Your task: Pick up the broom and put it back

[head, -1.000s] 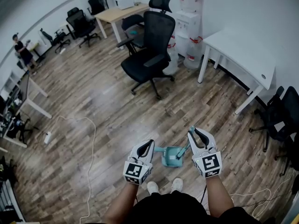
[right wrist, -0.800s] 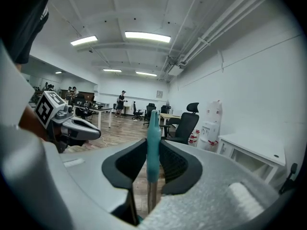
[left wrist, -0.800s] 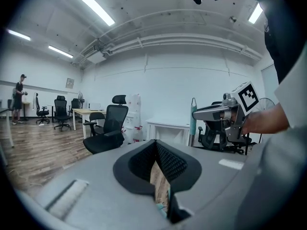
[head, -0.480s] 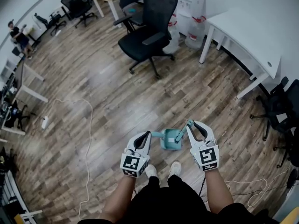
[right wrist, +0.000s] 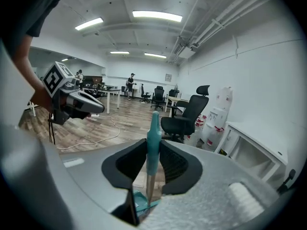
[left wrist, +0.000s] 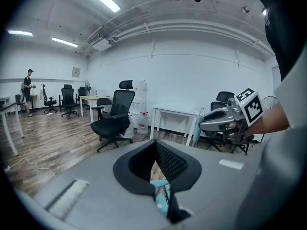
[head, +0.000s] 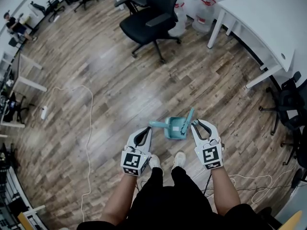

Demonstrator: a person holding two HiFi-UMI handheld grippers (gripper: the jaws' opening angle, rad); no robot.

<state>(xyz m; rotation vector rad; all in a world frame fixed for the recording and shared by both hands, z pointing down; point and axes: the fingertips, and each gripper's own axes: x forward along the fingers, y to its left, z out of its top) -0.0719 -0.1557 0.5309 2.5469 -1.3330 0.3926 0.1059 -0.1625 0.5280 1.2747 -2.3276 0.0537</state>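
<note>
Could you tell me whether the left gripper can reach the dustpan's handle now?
Probably yes: the left gripper sits close beside the dustpan's handle, nothing between them, though its jaws look shut.

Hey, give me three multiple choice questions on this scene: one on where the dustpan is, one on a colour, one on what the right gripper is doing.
1. Where is the teal plastic dustpan?
A. On a white table
B. On the wooden floor, just ahead of the white shoes
C. On a black chair's seat

2. What colour is the handle of the slim long-handled broom?
A. Red
B. Yellow
C. Teal

3. How is the right gripper?
A. Closed on the broom's handle
B. Wide open and empty
C. Out of view

Answers: B, the head view shows it on the planks by the shoes; C, the handle shows teal in both views; A, the right gripper view shows both pads against the handle.
</note>
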